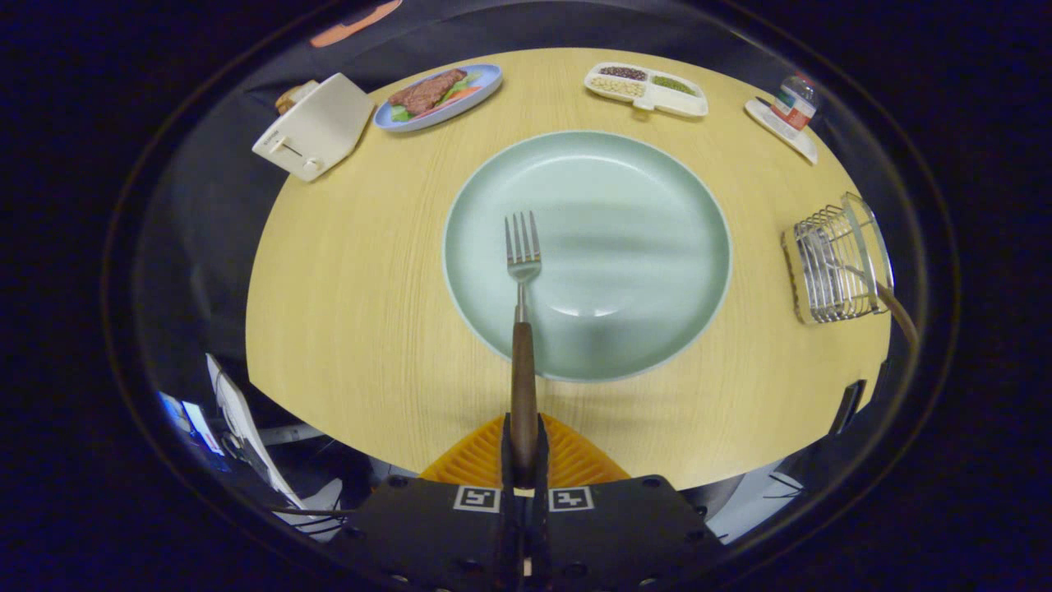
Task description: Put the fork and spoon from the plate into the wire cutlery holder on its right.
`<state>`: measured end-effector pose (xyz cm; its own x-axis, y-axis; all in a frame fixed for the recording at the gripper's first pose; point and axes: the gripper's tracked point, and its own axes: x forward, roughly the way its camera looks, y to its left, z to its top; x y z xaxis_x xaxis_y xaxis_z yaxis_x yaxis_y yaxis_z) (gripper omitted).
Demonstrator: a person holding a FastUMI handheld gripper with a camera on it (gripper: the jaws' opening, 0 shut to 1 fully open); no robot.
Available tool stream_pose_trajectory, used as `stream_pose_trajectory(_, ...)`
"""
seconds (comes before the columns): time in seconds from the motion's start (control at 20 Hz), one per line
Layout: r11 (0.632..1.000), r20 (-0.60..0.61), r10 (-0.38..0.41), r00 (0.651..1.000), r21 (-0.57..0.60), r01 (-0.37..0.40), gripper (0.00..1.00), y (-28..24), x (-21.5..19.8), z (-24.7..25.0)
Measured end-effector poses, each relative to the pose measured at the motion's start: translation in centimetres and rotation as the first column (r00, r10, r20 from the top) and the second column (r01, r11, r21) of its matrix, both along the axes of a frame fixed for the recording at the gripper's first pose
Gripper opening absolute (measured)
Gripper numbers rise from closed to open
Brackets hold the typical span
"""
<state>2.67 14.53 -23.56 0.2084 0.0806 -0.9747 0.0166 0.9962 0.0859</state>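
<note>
My gripper (pixel 523 448) is shut on the brown wooden handle of the fork (pixel 522 271). The fork sticks straight out ahead of the fingers, its metal tines hanging over the near left part of the pale green plate (pixel 657 189). No other cutlery lies on the plate. To the right of the plate stands the wire cutlery holder (pixel 838 263) near the table's right edge. A brown handle (pixel 896 308) pokes out of it toward the near right, which looks like the spoon's.
Along the round wooden table's far side stand a cream toaster (pixel 314 127), a blue plate with food (pixel 438 94), a white divided dish of beans (pixel 646 89) and a small bottle on a white tray (pixel 793 103). The table's near edge lies just below the fingers.
</note>
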Motion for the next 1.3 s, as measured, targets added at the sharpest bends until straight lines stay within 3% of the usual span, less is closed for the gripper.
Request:
stream_pose_trajectory(0.05,1.000,0.005,-0.009,1.000,0.011,0.009,0.06,-0.2,0.0,0.2)
stream_pose_trajectory(0.1,1.000,0.020,-0.009,1.000,0.016,0.008,0.00,-0.3,0.0,0.5)
stream_pose_trajectory(0.5,0.995,0.079,-0.046,0.996,0.089,0.039,0.00,-3.3,-1.8,7.3)
stream_pose_trajectory(0.9,0.984,0.170,-0.170,0.971,0.072,0.160,0.00,-15.5,-4.1,14.7)
stream_pose_trajectory(1.3,0.972,0.103,-0.234,0.967,0.029,0.233,0.00,-22.1,-5.9,14.4)
